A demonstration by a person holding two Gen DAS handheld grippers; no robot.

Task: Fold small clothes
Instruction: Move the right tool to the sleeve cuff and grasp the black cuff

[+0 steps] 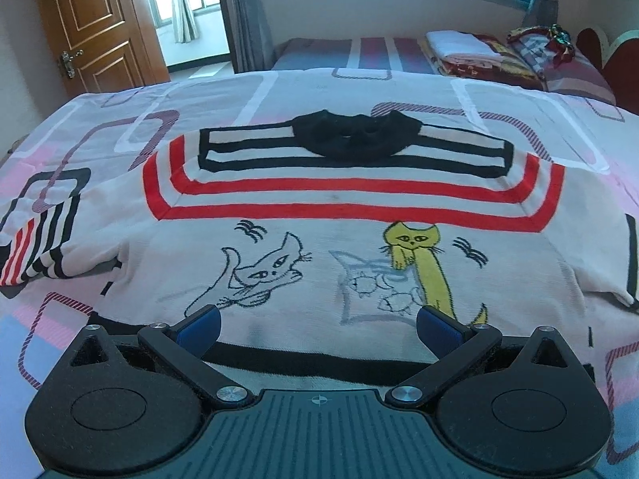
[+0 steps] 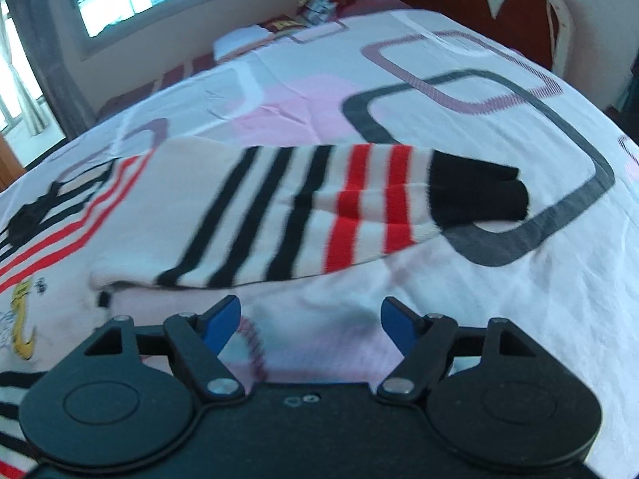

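Note:
A small white sweater (image 1: pixel 331 215) lies flat on the bed, its black collar (image 1: pixel 355 135) at the far side, with red and black stripes and cat drawings on the front. My left gripper (image 1: pixel 318 325) hovers open over the black band of its hem, nothing between its blue pads (image 1: pixel 201 327). In the right wrist view the sweater's right sleeve (image 2: pixel 303 203) stretches sideways, striped black and red, ending in a black cuff (image 2: pixel 479 195). My right gripper (image 2: pixel 311 323) stands open just short of the sleeve, above bare sheet, with nothing between its jaws.
The bed sheet (image 2: pixel 459 92) is white and pink with rounded rectangle prints. Folded bedding and pillows (image 1: pixel 495 56) are stacked at the far side under a window. A wooden door (image 1: pixel 96 28) stands at the left. A red headboard (image 2: pixel 491 4) rises behind the bed.

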